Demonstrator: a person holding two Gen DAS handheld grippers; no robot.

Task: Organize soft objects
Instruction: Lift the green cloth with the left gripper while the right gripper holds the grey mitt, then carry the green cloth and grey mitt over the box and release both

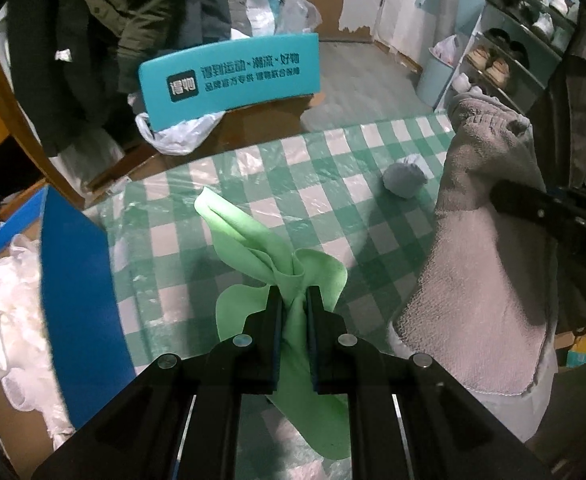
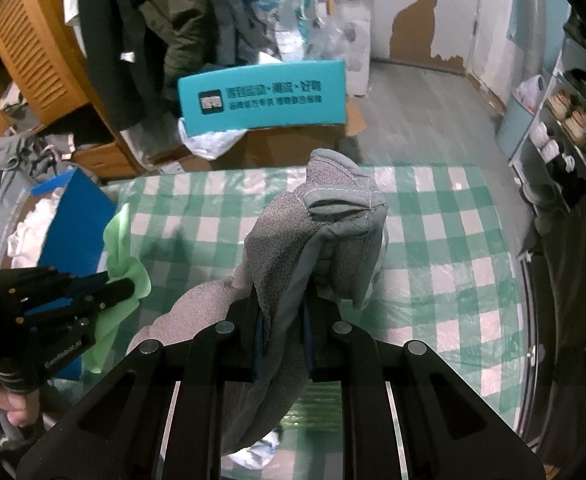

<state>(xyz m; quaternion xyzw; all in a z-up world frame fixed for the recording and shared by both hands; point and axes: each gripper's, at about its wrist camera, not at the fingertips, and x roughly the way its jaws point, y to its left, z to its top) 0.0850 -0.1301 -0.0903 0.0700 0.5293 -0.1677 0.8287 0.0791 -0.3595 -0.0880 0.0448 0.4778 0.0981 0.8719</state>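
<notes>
Green cloth (image 1: 289, 280) is pinched in my left gripper (image 1: 295, 308), bunched between the fingers, its long fold running up-left in the left wrist view with the loose tail hanging below the jaws, lifted off the checked table (image 1: 333, 208). Grey towel (image 2: 293, 264) is clamped in my right gripper (image 2: 283, 320), draped lengthwise over the jaws, centre of the right wrist view. Blue box (image 1: 77, 300) sits at left frame edge, just beside the green cloth, so my left hand looks nearer to it; I'd guess that's the drop spot. Small grey ball (image 1: 405, 180) rests on the table, upper right, well apart from both.
</notes>
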